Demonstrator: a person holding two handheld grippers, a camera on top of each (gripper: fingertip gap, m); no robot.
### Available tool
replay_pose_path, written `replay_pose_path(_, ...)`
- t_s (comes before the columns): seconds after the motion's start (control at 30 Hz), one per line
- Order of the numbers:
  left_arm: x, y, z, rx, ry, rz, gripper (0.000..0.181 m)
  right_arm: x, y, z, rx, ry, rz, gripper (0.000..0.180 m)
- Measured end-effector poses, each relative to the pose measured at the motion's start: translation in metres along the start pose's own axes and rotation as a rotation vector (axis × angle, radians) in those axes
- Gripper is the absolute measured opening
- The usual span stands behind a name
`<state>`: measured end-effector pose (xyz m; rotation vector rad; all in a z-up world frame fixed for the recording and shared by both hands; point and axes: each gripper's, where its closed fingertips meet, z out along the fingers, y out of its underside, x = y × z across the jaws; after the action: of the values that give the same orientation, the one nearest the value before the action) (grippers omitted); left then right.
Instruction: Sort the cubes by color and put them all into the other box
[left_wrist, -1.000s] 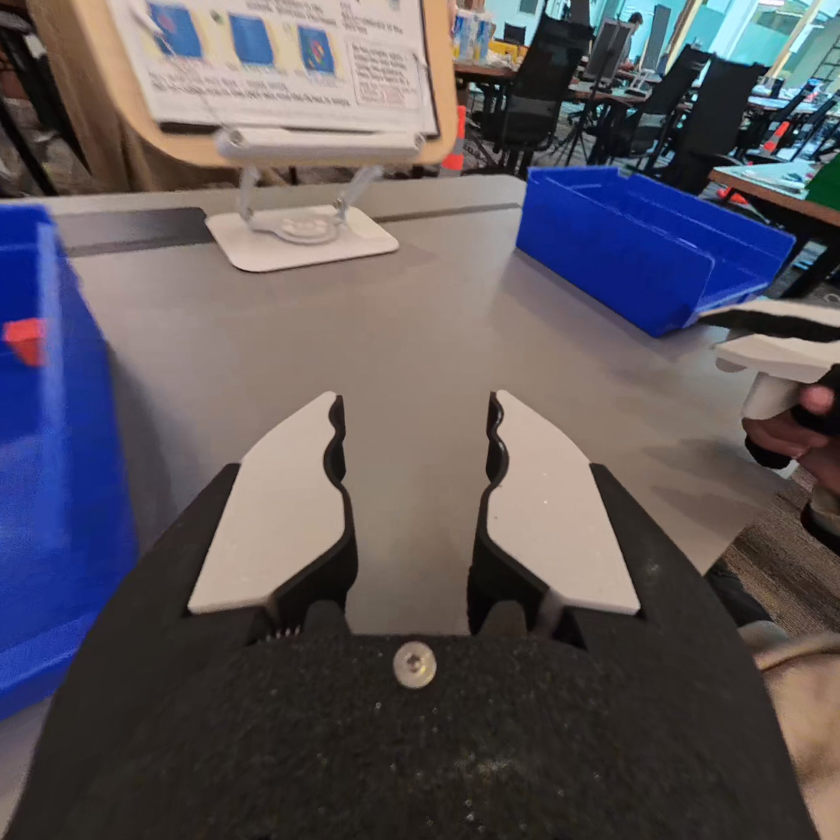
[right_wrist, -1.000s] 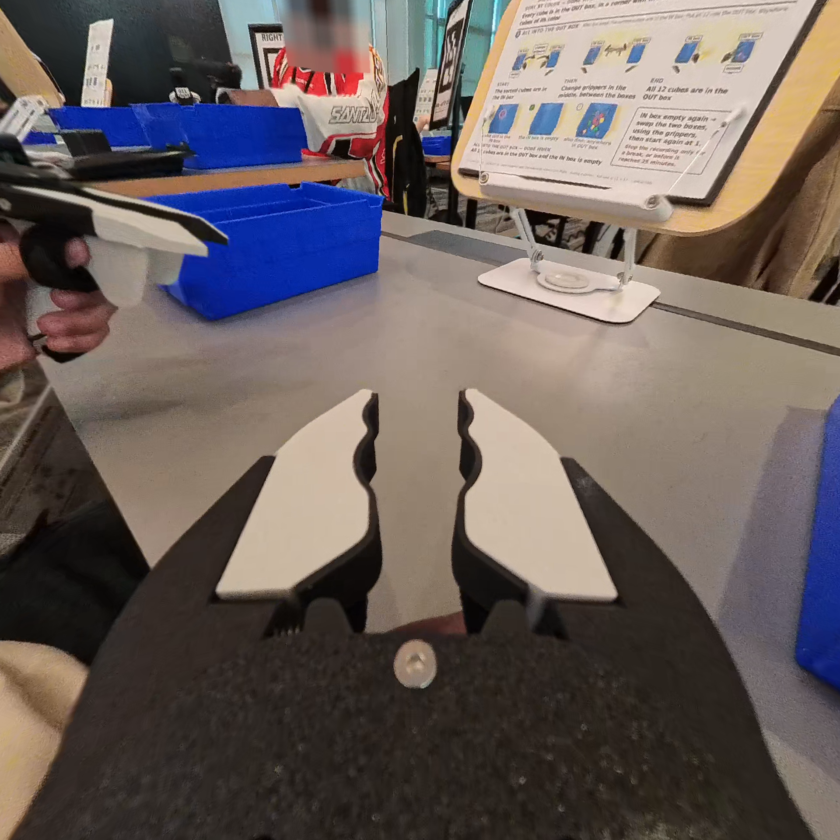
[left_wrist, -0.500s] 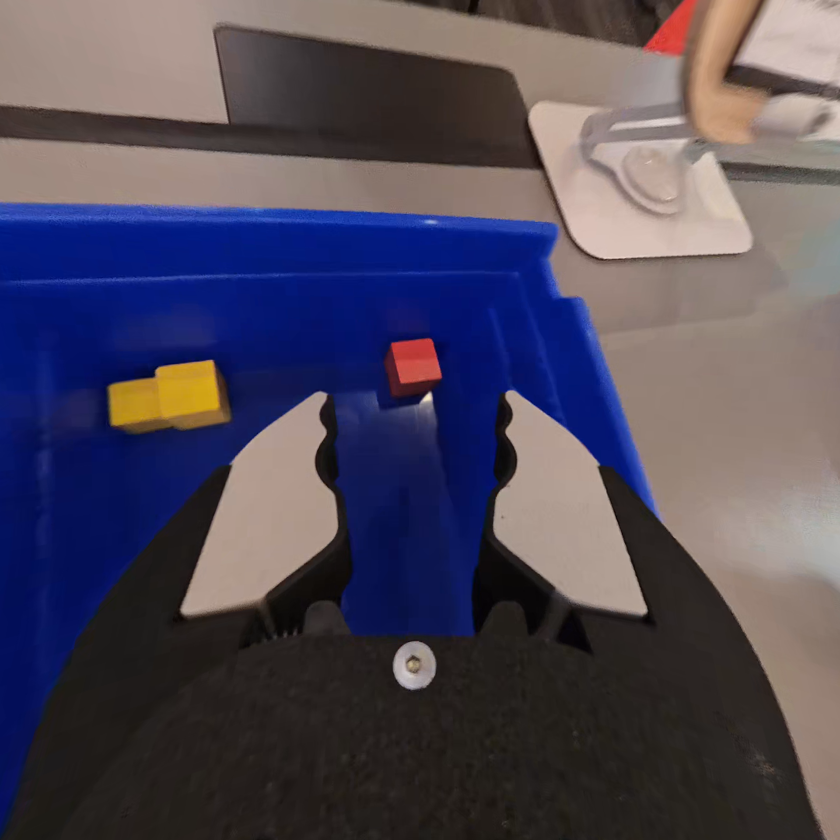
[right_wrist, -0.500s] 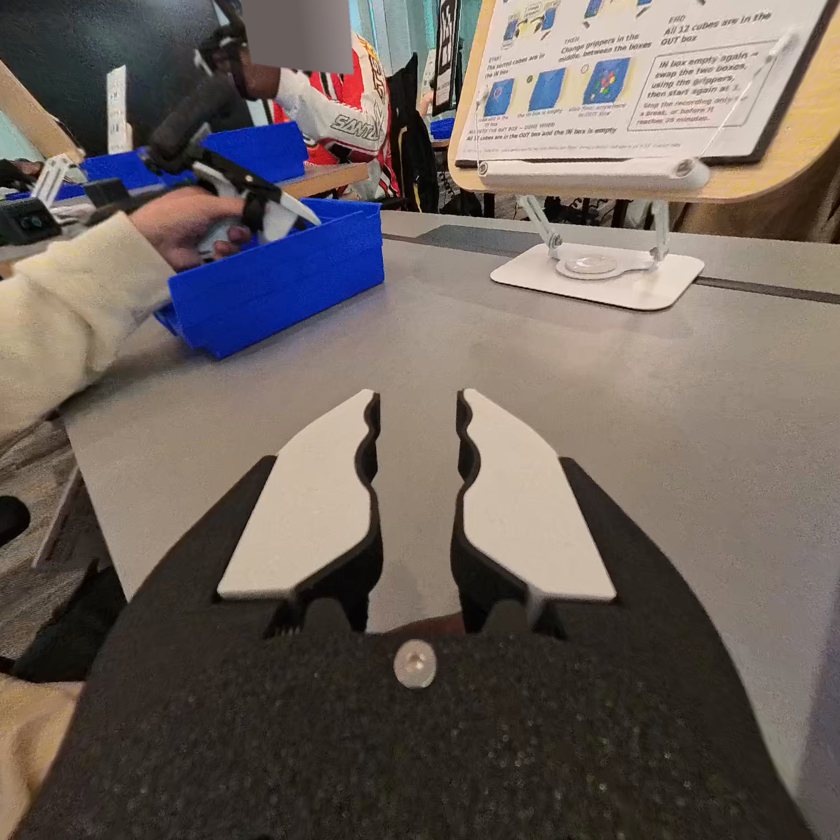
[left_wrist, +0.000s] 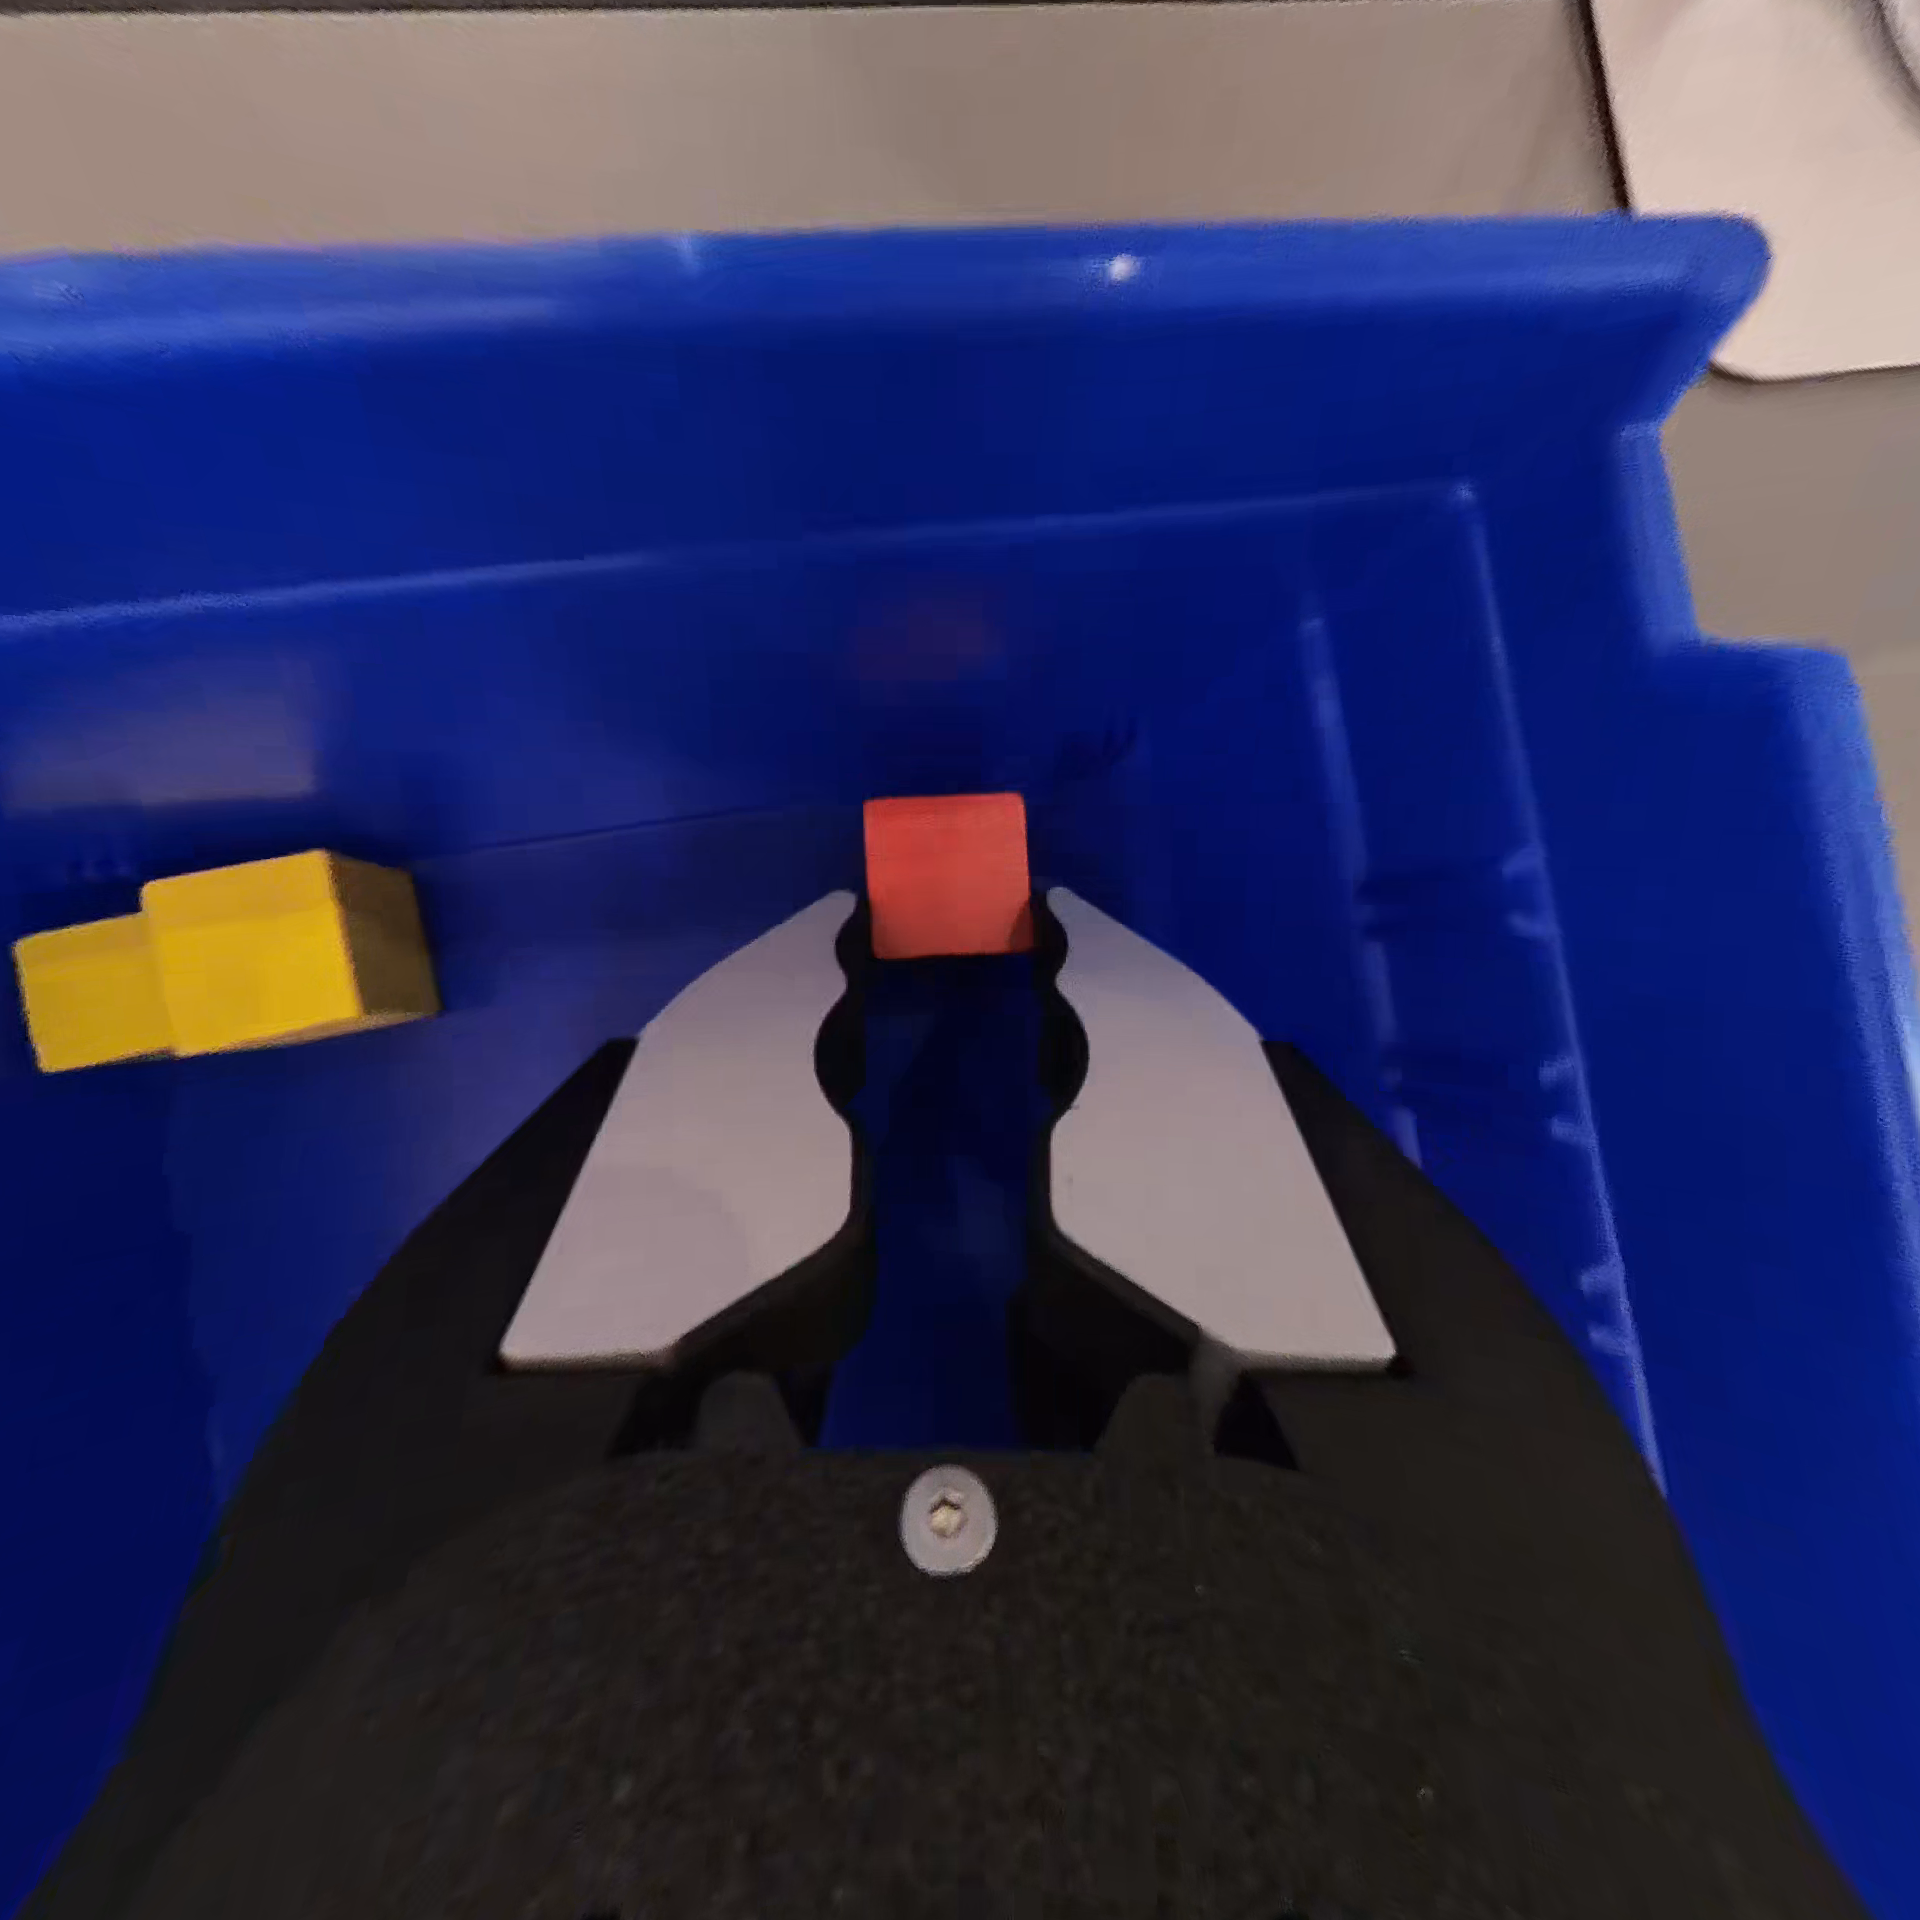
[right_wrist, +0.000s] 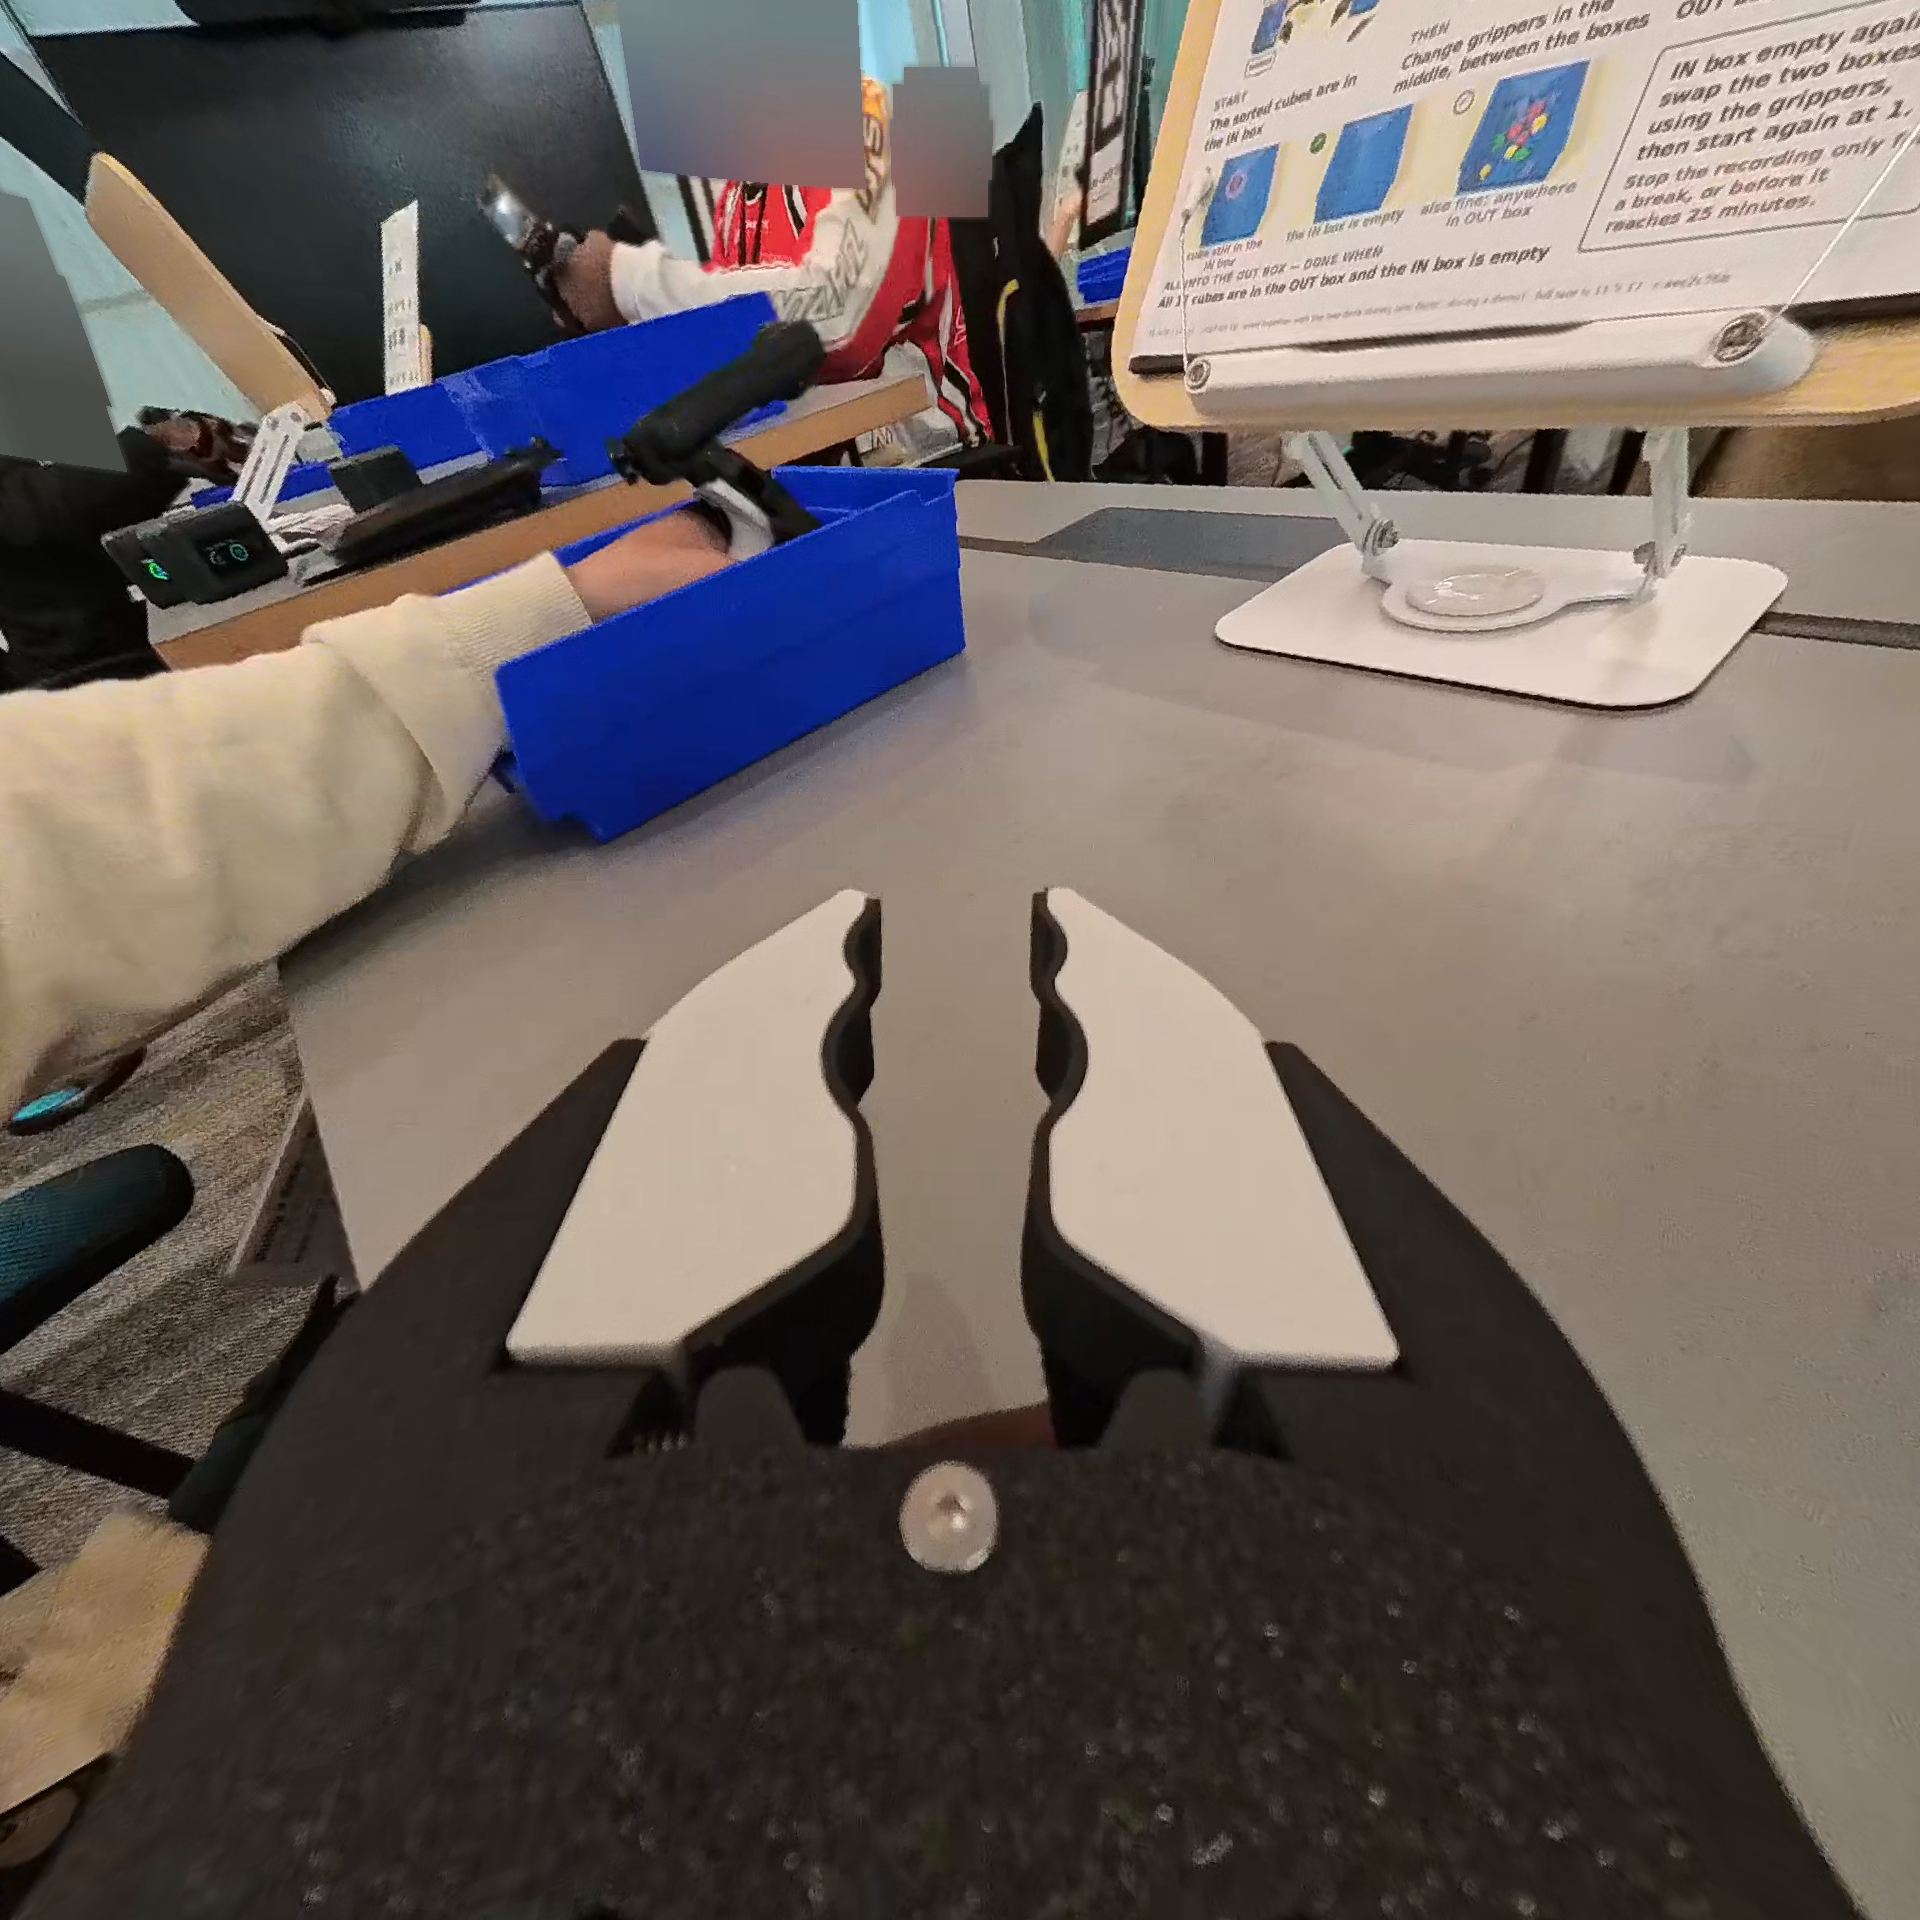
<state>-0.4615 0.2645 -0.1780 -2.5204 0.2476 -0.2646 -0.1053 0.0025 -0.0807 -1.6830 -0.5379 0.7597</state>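
Down into the blue bin (left_wrist: 935, 436) since half a second back: my left gripper (left_wrist: 948, 914) has closed the distance and the red cube (left_wrist: 943, 873) now sits right between its fingertips, where before it lay ahead of them. Fingers are spread about a cube's width, tips flanking the cube's sides; whether they press it yet I cannot tell. Two yellow cubes (left_wrist: 223, 961) sit touching each other well off to the left, clear of my path. Cube is close to the bin's far wall, so I'd judge the move now is a steady squeeze, square on the side faces, without pushing forward. Then lift straight up to clear the rim. My right gripper (right_wrist: 954, 904) hovers over the grey table (right_wrist: 1351, 935), partly open, holding nothing. The other box is not in view.
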Motion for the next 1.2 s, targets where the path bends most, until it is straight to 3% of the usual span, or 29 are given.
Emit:
replay_pose_path(0.17,0.01,0.011,-0.058,0.134,0.101,0.064,0.029,0.005,-0.003,-0.015,-0.001,0.001,-0.067,0.024)
replay_pose_path(0.37,0.039,0.029,-0.186,0.526,0.077,0.239,0.028,0.032,-0.021,-0.024,0.035,0.022,-0.089,0.025)
replay_pose_path(0.47,0.059,0.051,-0.226,0.69,0.03,0.244,0.028,0.032,-0.013,-0.036,0.054,0.034,-0.035,0.025)
replay_pose_path(0.63,0.092,0.091,-0.222,0.702,0.011,0.166,0.028,0.035,0.006,-0.058,0.049,0.132,-0.05,0.026)
replay_pose_path(0.77,0.128,0.094,-0.211,0.695,0.133,0.195,0.028,0.04,0.004,-0.064,0.059,0.143,-0.001,0.028)
replay_pose_path(0.83,0.161,0.083,-0.219,0.76,0.279,0.268,0.028,0.038,0.001,-0.064,0.069,0.118,0.033,0.029)
replay_pose_path(0.9,0.211,0.076,-0.228,0.796,0.524,0.381,0.028,0.024,-0.007,-0.057,0.086,0.006,0.121,0.031)
replay_pose_path(1.0,0.286,0.076,-0.243,0.855,0.893,0.578,0.028,-0.011,-0.03,-0.04,0.096,-0.322,0.444,0.036)
replay_pose_path(1.1,0.341,0.084,-0.234,0.872,1.006,0.834,0.028,-0.04,-0.059,-0.026,0.097,-0.672,0.814,0.041)
replay_pose_path(1.2,0.378,0.09,-0.225,0.843,1.084,0.935,0.028,-0.057,-0.072,-0.014,0.061,-0.892,1.052,0.048)
